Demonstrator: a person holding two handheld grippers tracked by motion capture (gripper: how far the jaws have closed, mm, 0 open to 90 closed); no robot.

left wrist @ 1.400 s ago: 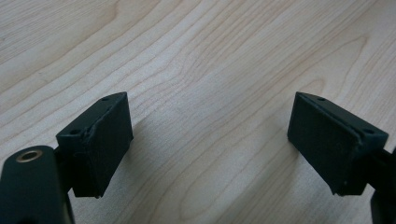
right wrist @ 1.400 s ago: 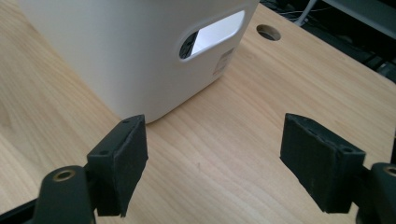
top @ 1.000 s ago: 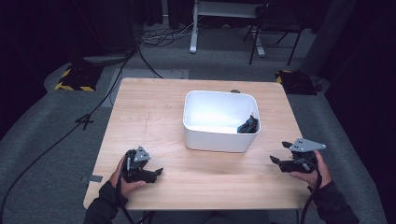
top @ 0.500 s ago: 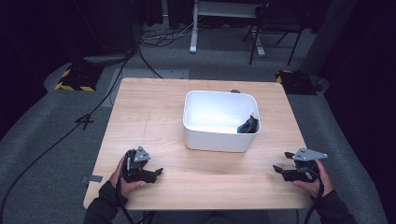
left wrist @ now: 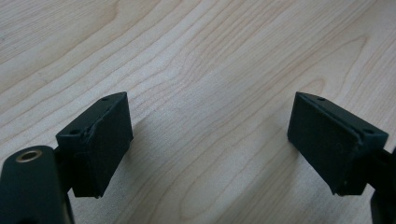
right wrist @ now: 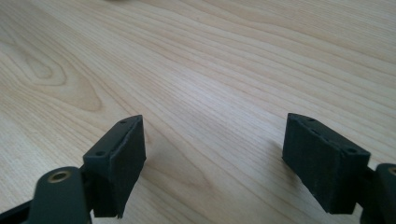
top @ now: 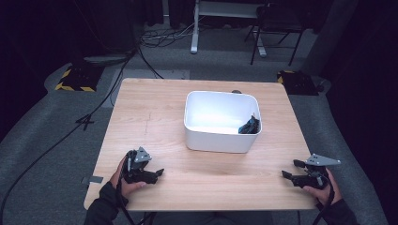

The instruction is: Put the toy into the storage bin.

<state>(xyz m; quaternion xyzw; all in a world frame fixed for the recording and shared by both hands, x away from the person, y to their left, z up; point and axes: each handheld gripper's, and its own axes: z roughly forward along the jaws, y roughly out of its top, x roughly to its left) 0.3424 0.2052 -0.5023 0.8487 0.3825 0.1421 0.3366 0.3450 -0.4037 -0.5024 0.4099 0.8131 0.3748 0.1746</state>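
Both pairs of black jaws are standing apart with nothing but bare wood grain between them: the left gripper (left wrist: 208,140) is showing its two pads spread wide over the light wooden table (left wrist: 210,56), and the right gripper (right wrist: 212,161) is showing much the same gap, its jaws having just been opening with no thing between them. In the high view the left gripper (top: 157,173) is resting near the table's front left corner and pointing toward the middle, while the right gripper (top: 287,174) is hanging at the front right edge, its jaws turned inward toward the left. Outward from both, the white rectangular plastic bin (top: 220,138) is sitting at the table's centre, farther from the person than either hand, and a small dark, bluish object (top: 249,126) is lying inside it, tucked into the bin's near right corner against the wall; what it is I cannot tell. That corner is facing the right hand's side, so the right gripper looks the nearer one for a reach: up, forward and left over the rim. The object's long axis is too small to read here.
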